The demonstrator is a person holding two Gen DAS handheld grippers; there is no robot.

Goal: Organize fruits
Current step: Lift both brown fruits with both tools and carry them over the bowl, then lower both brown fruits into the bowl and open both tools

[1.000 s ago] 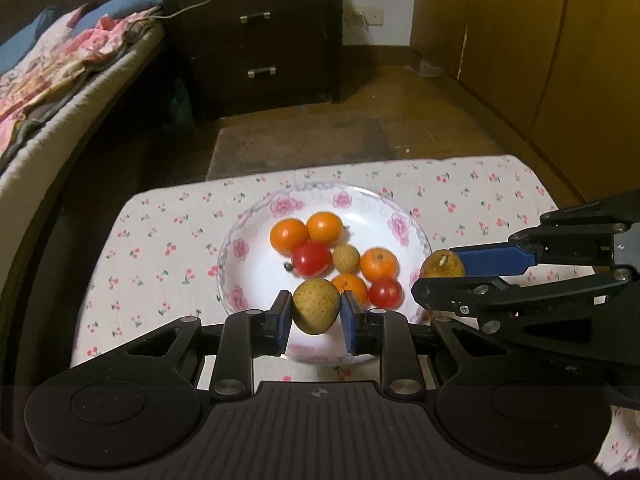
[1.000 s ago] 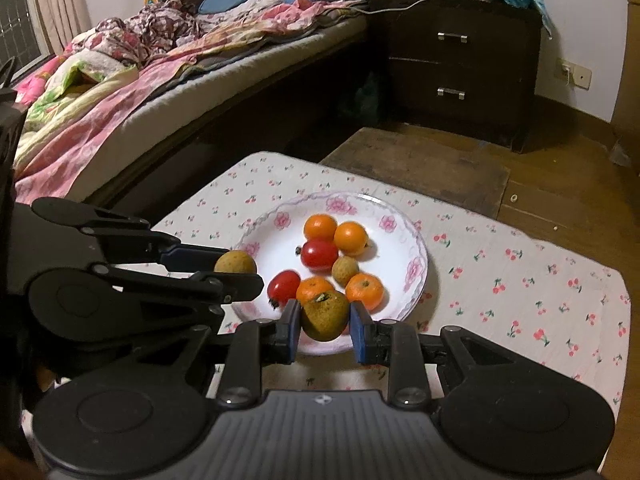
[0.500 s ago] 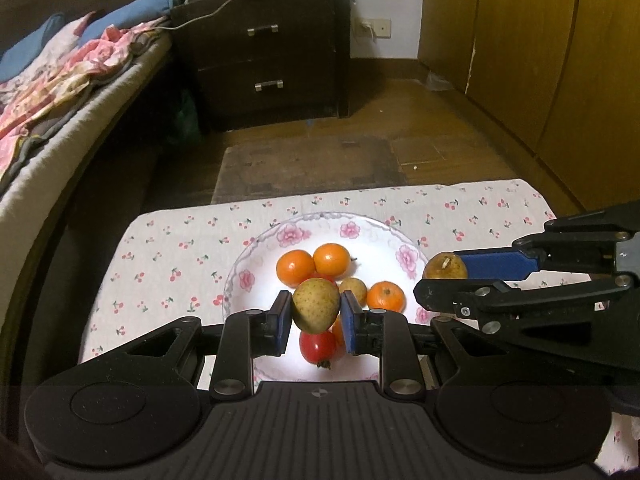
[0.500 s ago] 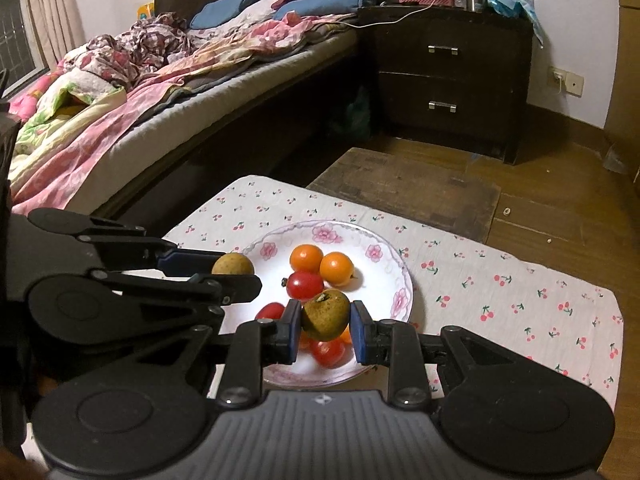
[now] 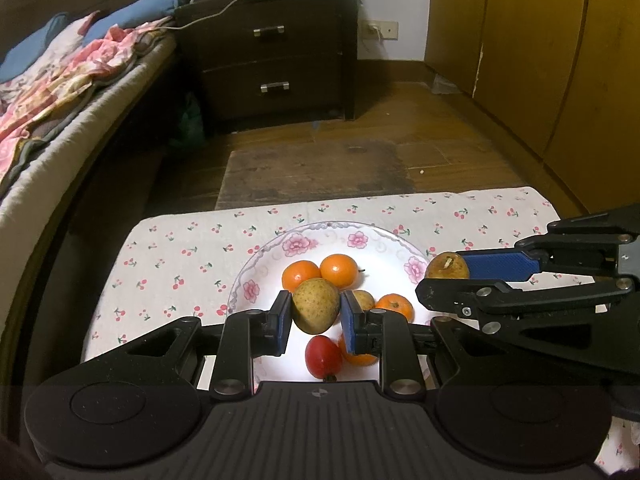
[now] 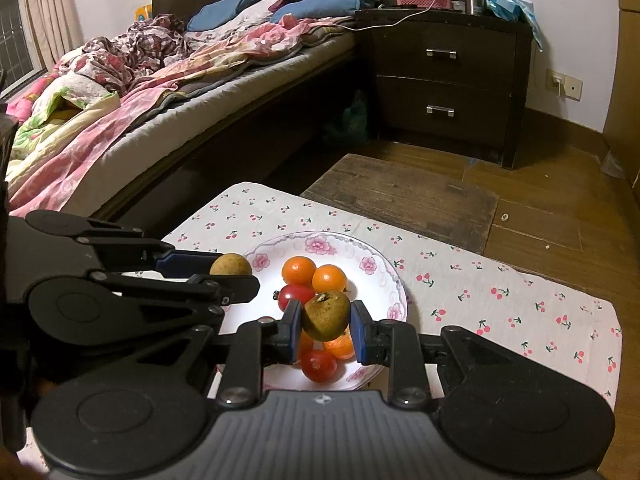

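Note:
A white flowered plate (image 5: 256,280) (image 6: 384,268) on the cherry-print cloth holds several oranges (image 5: 339,269) (image 6: 298,271), red tomatoes (image 5: 323,356) (image 6: 319,365) and a small brown fruit (image 5: 365,299). My left gripper (image 5: 316,310) is shut on a yellow-brown speckled pear (image 5: 316,309) above the plate's near side. My right gripper (image 6: 326,318) is shut on a darker brown-green pear (image 6: 326,316) over the plate. In the left wrist view the right gripper's pear (image 5: 447,266) hangs at the plate's right rim. The right wrist view shows the left gripper's pear (image 6: 231,265) at the plate's left rim.
The cherry-print cloth (image 5: 180,248) (image 6: 500,292) covers a low table with bare cloth on both sides of the plate. Beyond lie a wooden floor, a dark nightstand (image 5: 276,60) (image 6: 444,80), a bed (image 6: 160,92) on the left and wooden cupboards (image 5: 560,60) on the right.
Both grippers, each still holding its pear, have lifted and pulled back from the plate; the plate and fruits now sit lower in both views.

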